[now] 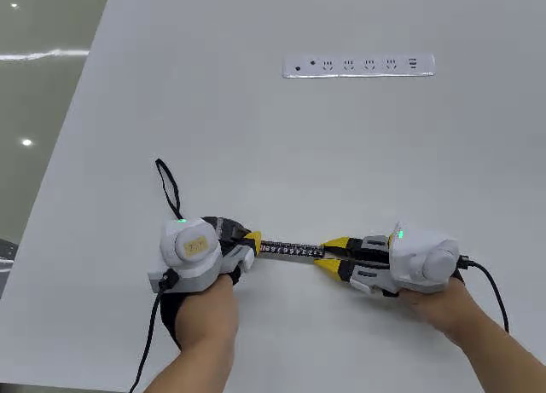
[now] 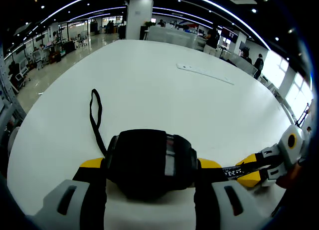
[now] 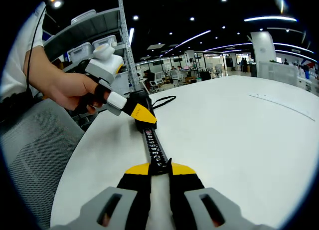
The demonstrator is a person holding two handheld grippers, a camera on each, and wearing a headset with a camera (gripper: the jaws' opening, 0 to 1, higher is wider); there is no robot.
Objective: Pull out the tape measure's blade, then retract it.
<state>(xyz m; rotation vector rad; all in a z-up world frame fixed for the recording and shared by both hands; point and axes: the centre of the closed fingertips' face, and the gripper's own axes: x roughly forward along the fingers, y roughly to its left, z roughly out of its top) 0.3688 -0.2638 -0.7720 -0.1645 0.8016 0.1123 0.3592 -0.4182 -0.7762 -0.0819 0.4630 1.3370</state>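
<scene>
In the head view, my left gripper [image 1: 249,247] clamps the black tape measure [image 1: 223,232], well apart from the power strip [image 1: 358,66], on the side nearer to me. My right gripper [image 1: 329,255] pinches the blade [image 1: 290,251], which is pulled out a short way. In the left gripper view, the tape measure sits tight between my jaws. In the right gripper view, my jaws are closed on the numbered blade.

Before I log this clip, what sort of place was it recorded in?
Probably a large open-plan office or lab floor. The work happens on a broad white table with a power strip lying on it. Long ceiling light strips run overhead, and metal shelving holds plastic bins.
</scene>
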